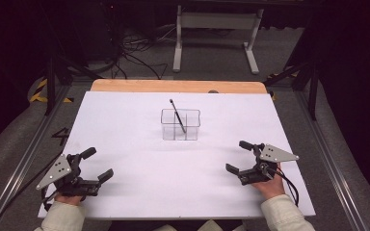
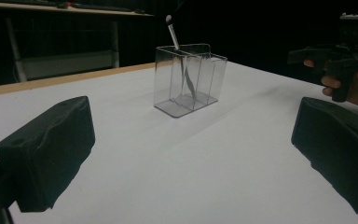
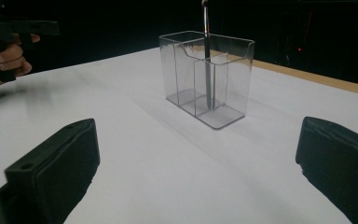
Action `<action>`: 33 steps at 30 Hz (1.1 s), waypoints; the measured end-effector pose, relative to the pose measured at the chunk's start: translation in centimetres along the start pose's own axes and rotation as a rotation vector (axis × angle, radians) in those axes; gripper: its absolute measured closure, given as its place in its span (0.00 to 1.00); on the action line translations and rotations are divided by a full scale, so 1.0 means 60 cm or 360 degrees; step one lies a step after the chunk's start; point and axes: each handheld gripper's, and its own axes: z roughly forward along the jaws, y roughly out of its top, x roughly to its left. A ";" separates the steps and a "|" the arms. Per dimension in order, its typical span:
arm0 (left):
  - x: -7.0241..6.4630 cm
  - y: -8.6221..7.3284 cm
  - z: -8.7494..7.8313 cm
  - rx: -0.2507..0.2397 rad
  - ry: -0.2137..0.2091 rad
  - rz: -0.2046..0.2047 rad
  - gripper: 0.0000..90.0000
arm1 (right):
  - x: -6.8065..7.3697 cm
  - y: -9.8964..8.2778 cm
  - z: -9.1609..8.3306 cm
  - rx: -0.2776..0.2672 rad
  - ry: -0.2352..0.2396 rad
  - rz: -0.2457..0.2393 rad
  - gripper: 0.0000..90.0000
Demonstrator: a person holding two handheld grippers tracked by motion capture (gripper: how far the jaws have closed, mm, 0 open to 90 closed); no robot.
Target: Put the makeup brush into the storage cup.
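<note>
A dark "4" mark [image 1: 60, 136] stands on the grey floor at nine o'clock of the table [image 1: 125, 120]; nothing else is readable.

White table surface [image 1: 139, 192] with a light wood strip [image 1: 173, 86] along its far edge. Clear colourless plastic organiser [image 1: 180, 124], see-through walls and dividers. Dark grey-black pen [image 1: 177, 115] standing in it, paler tip on top. Left gripper [image 1: 94, 166] black with a grey three-cornered plate; right gripper [image 1: 240, 157] the same, black with a grey plate. Sleeves [image 1: 284, 211] cream. Floor [image 1: 212, 53] grey, yellow-and-black striped tape [image 1: 41, 91] at the left. Surroundings dark, nearly black.
</note>
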 end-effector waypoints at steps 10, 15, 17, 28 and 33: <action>0.002 -0.006 0.006 0.0063 0.0042 0.0080 0.00 | 0.004 -0.020 0.003 0.0048 -0.0009 0.0021 0.00; 0.008 -0.015 0.008 0.0107 0.0051 0.0061 0.00 | 0.008 -0.024 0.007 0.0056 0.0000 0.0013 0.00; 0.011 -0.019 0.010 0.0117 0.0046 0.0056 0.00 | 0.008 -0.027 0.008 0.0060 0.0001 0.0020 0.00; 0.012 -0.024 0.019 0.0189 0.0004 0.0060 0.00 | 0.006 -0.030 0.007 0.0044 -0.0043 0.0047 0.00; 0.012 -0.024 0.018 0.0193 0.0000 0.0039 0.00 | 0.006 -0.027 0.004 0.0017 -0.0043 0.0081 0.00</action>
